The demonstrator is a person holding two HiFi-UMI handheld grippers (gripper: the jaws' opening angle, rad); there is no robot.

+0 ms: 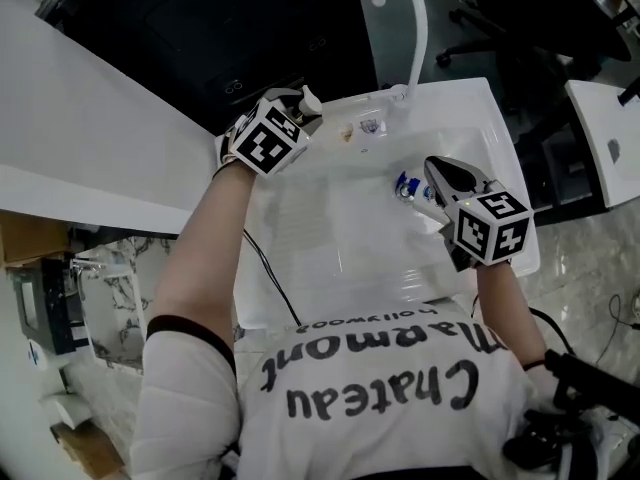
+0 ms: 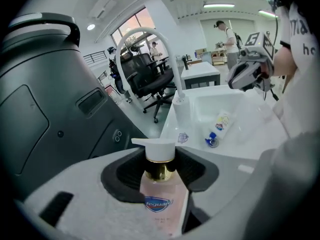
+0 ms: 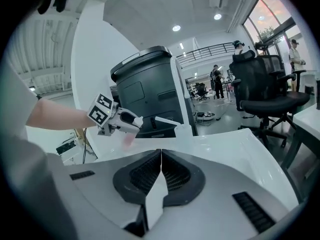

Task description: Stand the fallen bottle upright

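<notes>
- My left gripper (image 2: 160,164) has its jaws spread wide and clamped on a pink see-through plastic soap bottle (image 2: 159,199) with a gold collar and a white pump head; the pads press its shoulders on both sides
- The soap bottle lies along the jaws with the pump end out past the tips, so it is tilted, not upright
- From the head view, the left gripper (image 1: 298,113) hangs over the 10 o'clock corner of the white moulded sink (image 1: 500,138), with the curved white faucet (image 1: 415,28) at 12 o'clock
- My right gripper (image 3: 161,176) is closed pad to pad with nothing between them; it sits (image 1: 435,173) at about 3 o'clock over the basin
- A small white bottle (image 1: 408,186) with a blue cap lies on its side on the basin floor at about 2 o'clock, just beside the right gripper's tips
- I judge the step in hand to be carrying and righting the soap bottle, which is gripped but not yet set down
- Next I would need to roll the wrist until the base faces down, lower it onto a flat part of the sink, then ease the jaws apart
- The small white bottle would then want the right gripper opened first
</notes>
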